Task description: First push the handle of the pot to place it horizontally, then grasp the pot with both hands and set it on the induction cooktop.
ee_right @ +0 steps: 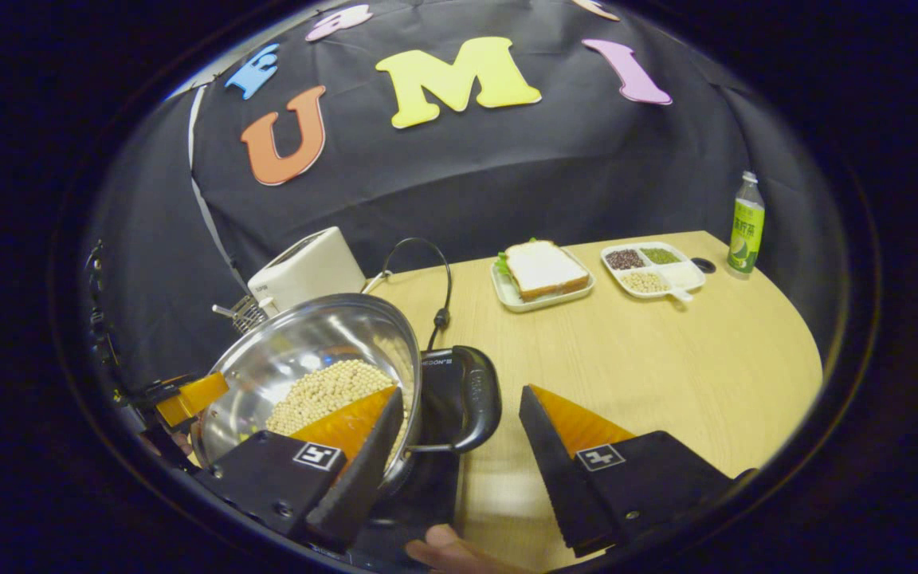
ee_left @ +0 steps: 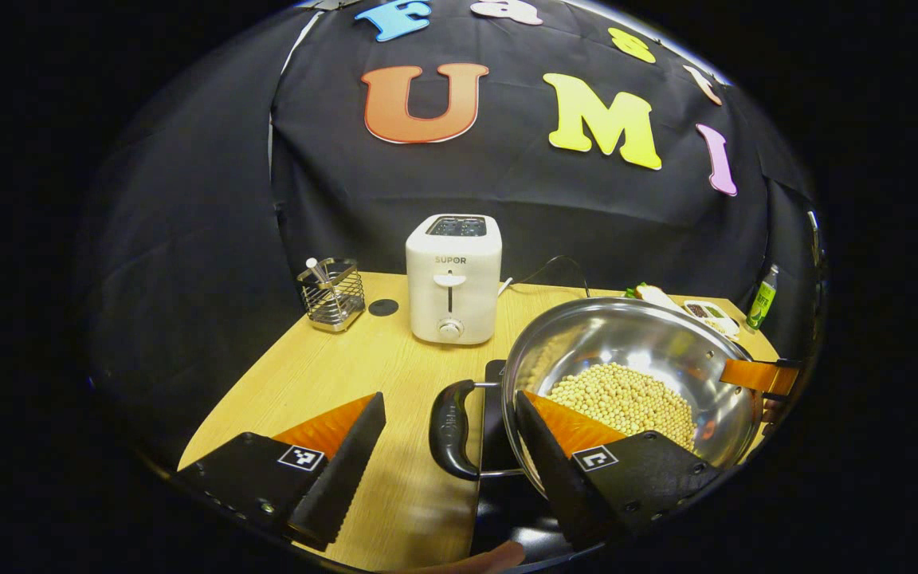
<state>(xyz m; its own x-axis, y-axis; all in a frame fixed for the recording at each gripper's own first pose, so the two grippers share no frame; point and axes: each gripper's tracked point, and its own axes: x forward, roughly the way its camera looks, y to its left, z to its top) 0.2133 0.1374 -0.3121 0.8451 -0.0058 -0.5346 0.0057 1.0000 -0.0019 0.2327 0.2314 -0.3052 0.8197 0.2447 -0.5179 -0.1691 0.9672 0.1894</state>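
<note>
A steel pot (ee_left: 650, 335) holding yellow beans (ee_left: 626, 399) stands level over the black induction cooktop (ee_left: 507, 502). My left gripper (ee_left: 449, 402) is open around the pot's black loop handle (ee_left: 447, 438), one finger over the table and the other over the rim. The right gripper (ee_left: 758, 375) shows at the pot's far side. In the right gripper view, my right gripper (ee_right: 459, 395) is open around the opposite black handle (ee_right: 481, 402), with one finger over the beans (ee_right: 323, 391) in the pot (ee_right: 307, 343). The left gripper (ee_right: 188, 399) shows across the pot. The cooktop (ee_right: 439, 379) lies beneath.
A white toaster (ee_left: 453, 279) and a wire utensil holder (ee_left: 333, 293) stand at the back of the wooden table (ee_left: 331, 375). A sandwich plate (ee_right: 543, 271), a divided tray (ee_right: 654, 269), a green bottle (ee_right: 746, 227) and a black cable (ee_right: 435, 279) lie beyond the pot.
</note>
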